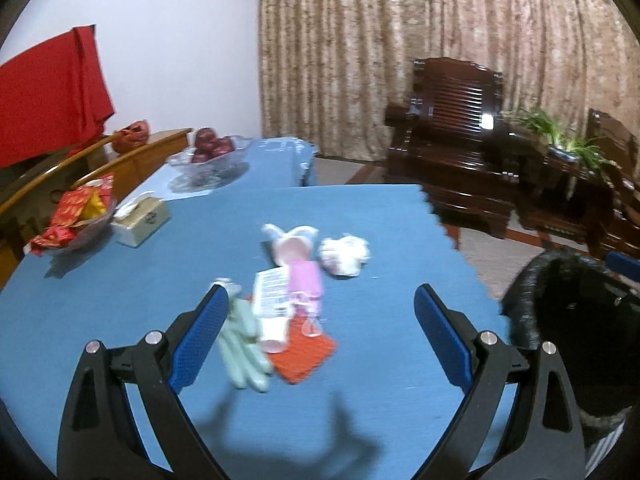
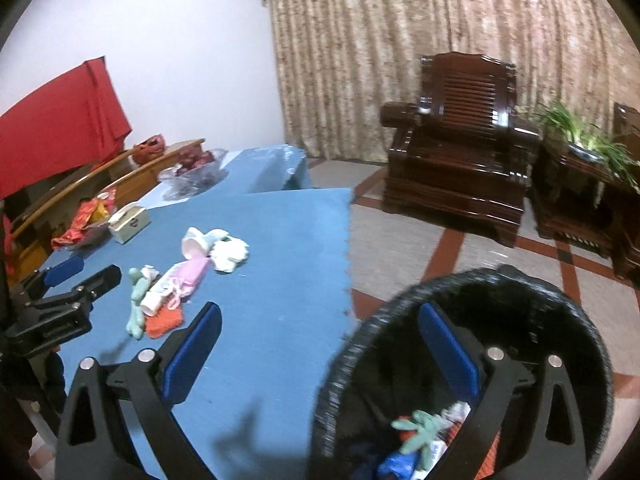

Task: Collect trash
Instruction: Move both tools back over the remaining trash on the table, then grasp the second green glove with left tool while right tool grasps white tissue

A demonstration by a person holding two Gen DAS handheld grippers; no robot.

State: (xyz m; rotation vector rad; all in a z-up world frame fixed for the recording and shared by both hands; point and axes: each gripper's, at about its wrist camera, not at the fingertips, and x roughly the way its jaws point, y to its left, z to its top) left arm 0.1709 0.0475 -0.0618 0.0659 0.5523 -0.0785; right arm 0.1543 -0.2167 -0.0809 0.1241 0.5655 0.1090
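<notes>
A heap of trash lies mid-table on the blue cloth: a mint-green glove [image 1: 240, 344], a white labelled tube [image 1: 274, 304], a pink packet [image 1: 306, 282], an orange-red scrap [image 1: 304, 360], a tipped pink cup [image 1: 292, 246] and crumpled white paper [image 1: 344, 256]. My left gripper [image 1: 320, 316] hovers open just in front of the heap, its left finger beside the glove. My right gripper [image 2: 320, 336] is open, straddling the table edge and the black bin [image 2: 568, 304]. Inside the bin lie another green glove [image 2: 420, 432] and other scraps. The left gripper [image 2: 74, 272] also shows in the right wrist view, left of the heap [image 2: 172, 292].
A tissue box [image 1: 140, 218], a dish of red wrappers [image 1: 76, 216] and a glass bowl of apples [image 1: 210, 156] stand at the table's left and back. The black bin [image 1: 568, 320] stands on the floor off the table's right edge. Dark wooden armchairs [image 2: 460, 152] and a plant stand beyond.
</notes>
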